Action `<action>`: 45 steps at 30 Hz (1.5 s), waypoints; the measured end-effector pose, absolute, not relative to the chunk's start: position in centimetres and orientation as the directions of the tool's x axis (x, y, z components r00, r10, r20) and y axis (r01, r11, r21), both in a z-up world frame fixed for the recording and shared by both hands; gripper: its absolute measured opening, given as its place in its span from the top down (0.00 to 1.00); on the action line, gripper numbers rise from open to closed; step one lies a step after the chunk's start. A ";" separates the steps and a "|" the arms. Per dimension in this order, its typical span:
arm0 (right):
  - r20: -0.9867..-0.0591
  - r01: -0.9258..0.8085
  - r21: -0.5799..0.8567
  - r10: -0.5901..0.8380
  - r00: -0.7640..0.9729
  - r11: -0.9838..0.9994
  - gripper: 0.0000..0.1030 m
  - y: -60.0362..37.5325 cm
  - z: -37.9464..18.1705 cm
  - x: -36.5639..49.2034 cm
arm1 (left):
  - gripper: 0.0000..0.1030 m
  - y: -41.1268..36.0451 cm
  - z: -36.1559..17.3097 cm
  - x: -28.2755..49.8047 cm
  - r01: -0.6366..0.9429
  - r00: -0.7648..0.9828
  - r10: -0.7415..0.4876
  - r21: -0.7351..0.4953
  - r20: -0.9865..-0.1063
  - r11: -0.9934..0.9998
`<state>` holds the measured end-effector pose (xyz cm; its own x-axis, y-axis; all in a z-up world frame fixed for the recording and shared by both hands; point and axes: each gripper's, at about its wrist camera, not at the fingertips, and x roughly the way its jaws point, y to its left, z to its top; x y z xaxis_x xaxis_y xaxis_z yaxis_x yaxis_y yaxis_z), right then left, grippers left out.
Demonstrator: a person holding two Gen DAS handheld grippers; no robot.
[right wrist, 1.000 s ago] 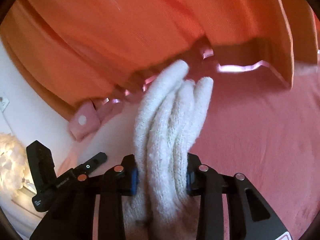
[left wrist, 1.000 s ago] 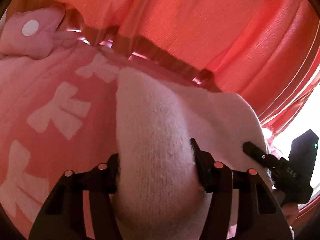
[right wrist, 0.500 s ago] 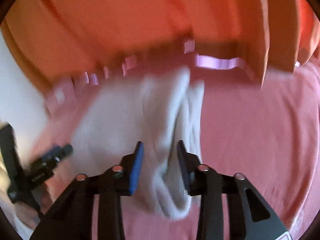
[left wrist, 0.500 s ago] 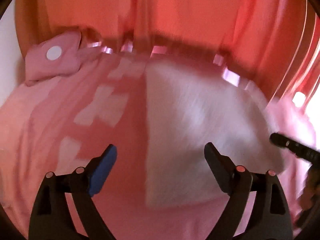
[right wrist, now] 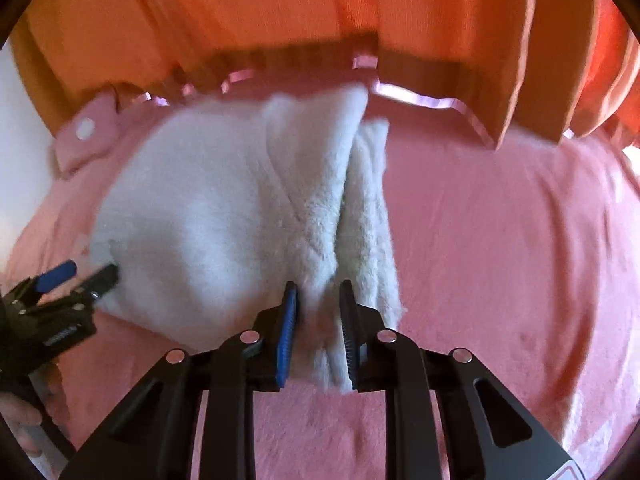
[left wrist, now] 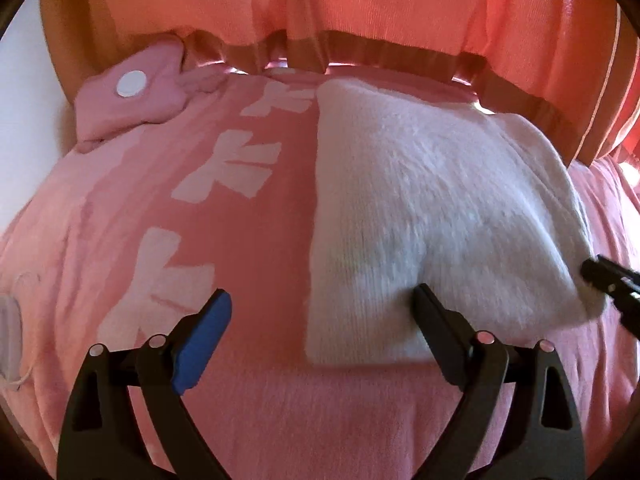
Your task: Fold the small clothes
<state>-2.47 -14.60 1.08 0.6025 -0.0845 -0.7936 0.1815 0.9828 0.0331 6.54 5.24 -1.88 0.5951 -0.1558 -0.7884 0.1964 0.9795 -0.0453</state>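
While our left gripper hangs wide open with nothing between its fingers, the white knit garment lies folded on the pink blanket with pale bow shapes, its near left corner just under the right-hand finger. Farther right, our right gripper stands narrow, its fingers either side of the garment's bunched right edge; whether the pads press on it we cannot tell. Orange curtains hang behind.
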 end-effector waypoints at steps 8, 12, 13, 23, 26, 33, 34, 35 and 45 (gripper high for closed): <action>-0.744 0.264 -0.043 -0.208 0.635 0.963 0.33 -13.0 0.0 -8.2 | 0.10 4.7 -3.9 1.5 0.173 0.599 -0.103 0.003 -0.794 0.985; -0.736 0.261 -0.124 -0.265 0.623 0.957 0.32 -11.1 -1.3 -9.2 | 0.10 4.7 -5.4 -0.3 0.126 0.578 -0.070 0.004 -0.813 0.992; -0.735 0.261 -0.130 -0.270 0.622 0.956 0.32 -10.9 -1.4 -9.3 | 0.10 4.7 -5.6 -0.6 0.120 0.581 -0.069 0.002 -0.811 0.993; -0.749 0.326 -0.041 -0.245 0.616 0.944 0.29 -9.5 -3.3 -10.3 | 0.10 3.7 -6.3 -3.1 0.123 0.646 -0.075 0.008 -0.759 0.992; -0.756 0.331 -0.037 -0.243 0.608 0.943 0.29 -9.3 -3.6 -10.2 | 0.10 3.3 -6.3 -3.6 0.131 0.657 -0.076 0.015 -0.750 0.991; -0.755 0.322 -0.058 -0.253 0.605 0.945 0.29 -8.8 -4.0 -10.1 | 0.10 2.1 -6.4 -4.2 0.152 0.680 -0.065 0.054 -0.730 0.987; -0.753 0.319 -0.069 -0.259 0.605 0.945 0.28 -8.5 -4.1 -10.0 | 0.10 2.0 -6.4 -4.2 0.154 0.681 -0.065 0.056 -0.730 0.987; -0.751 0.317 -0.073 -0.261 0.606 0.946 0.28 -8.4 -4.1 -10.0 | 0.10 1.9 -6.4 -4.2 0.154 0.682 -0.066 0.055 -0.728 0.987; -0.735 0.314 -0.086 -0.274 0.621 0.945 0.28 -7.6 -4.5 -9.9 | 0.10 2.2 -6.5 -3.9 0.151 0.678 -0.075 0.039 -0.732 0.988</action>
